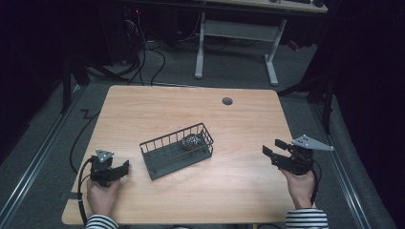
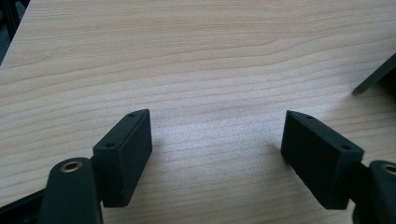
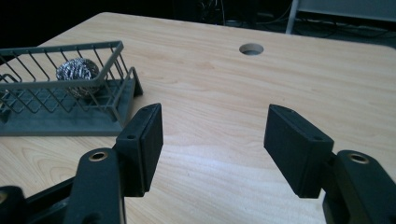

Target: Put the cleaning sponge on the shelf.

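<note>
Steel scourer [image 1: 191,141]: sits in the wire basket [image 1: 155,157], mid-table; your left gripper [image 1: 125,167] and right gripper [image 1: 273,147] flank it, jaws apart, empty.

The right hand-held gripper [image 3: 214,140] reaches in from the bottom, its two black jaws standing apart with bare wood between them and nothing held. Below them lies the light wooden table [image 3: 210,88], with a round cable hole [image 3: 251,49] near its far edge. At the left stands a dark grey wire basket on a flat tray base [image 3: 70,112], and a shiny steel-wool scouring ball [image 3: 77,72] rests inside it. The left jaw's tip sits just beside the basket's near corner
</note>
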Tool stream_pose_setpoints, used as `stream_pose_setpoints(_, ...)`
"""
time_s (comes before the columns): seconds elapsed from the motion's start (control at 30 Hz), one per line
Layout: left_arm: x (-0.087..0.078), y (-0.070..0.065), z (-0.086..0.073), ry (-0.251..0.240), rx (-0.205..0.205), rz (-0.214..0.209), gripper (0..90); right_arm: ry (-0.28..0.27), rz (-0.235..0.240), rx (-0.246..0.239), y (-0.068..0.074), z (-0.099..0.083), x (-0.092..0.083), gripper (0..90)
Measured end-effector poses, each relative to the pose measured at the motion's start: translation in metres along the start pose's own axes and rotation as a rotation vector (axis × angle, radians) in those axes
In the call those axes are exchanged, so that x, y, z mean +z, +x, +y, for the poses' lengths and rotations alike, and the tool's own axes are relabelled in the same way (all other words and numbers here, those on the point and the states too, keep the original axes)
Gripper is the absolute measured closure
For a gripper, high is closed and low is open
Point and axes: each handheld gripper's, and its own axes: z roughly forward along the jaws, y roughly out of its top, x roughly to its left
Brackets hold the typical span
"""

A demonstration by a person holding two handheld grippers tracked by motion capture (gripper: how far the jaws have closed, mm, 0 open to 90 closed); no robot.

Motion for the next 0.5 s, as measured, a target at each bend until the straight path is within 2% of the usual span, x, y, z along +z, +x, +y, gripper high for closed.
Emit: stream_pose_setpoints(0.5, 0.000, 0.000, 0.000, 0.001, 0.000, -0.001, 25.0, 0.035, -0.017, 0.053, -0.008, -0.037, 0.012, 36.6)
